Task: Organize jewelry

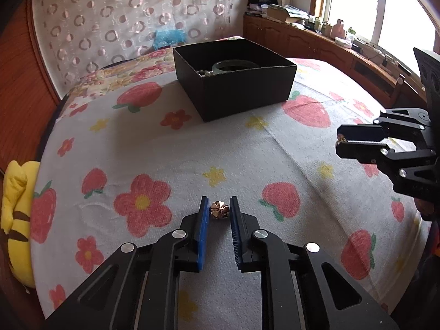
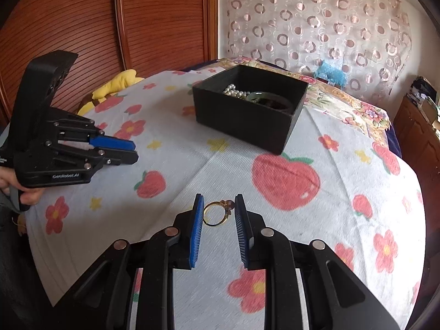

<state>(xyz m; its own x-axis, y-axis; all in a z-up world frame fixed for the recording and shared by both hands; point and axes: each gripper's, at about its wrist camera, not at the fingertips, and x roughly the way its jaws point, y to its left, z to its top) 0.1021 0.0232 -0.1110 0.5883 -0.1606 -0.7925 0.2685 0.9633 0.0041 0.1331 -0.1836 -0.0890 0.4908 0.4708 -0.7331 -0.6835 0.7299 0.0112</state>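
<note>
A black open box [image 1: 247, 88] [image 2: 247, 121] sits on the bed and holds a pearl necklace [image 2: 236, 92] and a green bangle [image 2: 264, 99]. My left gripper [image 1: 219, 209] is shut on a small gold flower-shaped piece [image 1: 219, 209], held between its blue pads above the cloth. My right gripper [image 2: 218, 211] is shut on a gold ring [image 2: 217, 213] with a small ornament, gripped across its band. The right gripper also shows in the left wrist view [image 1: 339, 141], and the left gripper in the right wrist view [image 2: 134, 151].
The bed is covered by a white cloth with strawberries and flowers [image 1: 192, 151]. A yellow plush toy [image 1: 16, 214] lies at the left edge. A wooden headboard [image 2: 82, 27] and a patterned curtain [image 2: 316, 22] stand behind. A cluttered wooden sideboard [image 1: 330, 41] runs under the window.
</note>
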